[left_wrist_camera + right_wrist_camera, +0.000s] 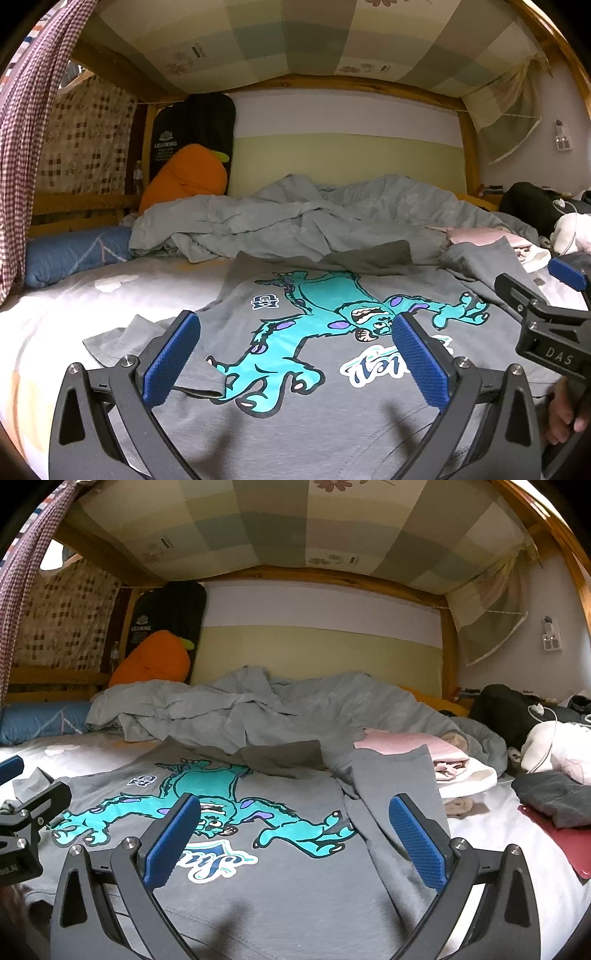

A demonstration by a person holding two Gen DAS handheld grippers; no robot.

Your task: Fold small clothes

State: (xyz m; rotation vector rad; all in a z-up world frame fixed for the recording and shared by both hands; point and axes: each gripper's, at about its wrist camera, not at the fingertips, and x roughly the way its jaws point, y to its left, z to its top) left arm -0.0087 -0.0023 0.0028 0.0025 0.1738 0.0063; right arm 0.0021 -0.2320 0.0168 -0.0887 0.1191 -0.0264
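A small grey sweatshirt [317, 402] with a teal monster print lies spread front-up on the white bed sheet [74, 302]. It also shows in the right wrist view [280, 886]. Its left sleeve [122, 339] lies folded beside the body. Its right sleeve [391, 805] runs up the right side. My left gripper [295, 356] is open and empty, hovering over the print. My right gripper [295, 840] is open and empty above the shirt's right half. The right gripper also shows at the edge of the left wrist view [546, 317].
A rumpled grey duvet [295, 218] lies behind the shirt. Folded pink clothes [417, 753] sit to the right, with a dark garment [554, 797] on a red folder [561, 845]. An orange carrot plush [184, 173] and blue bolster [74, 251] are at the back left.
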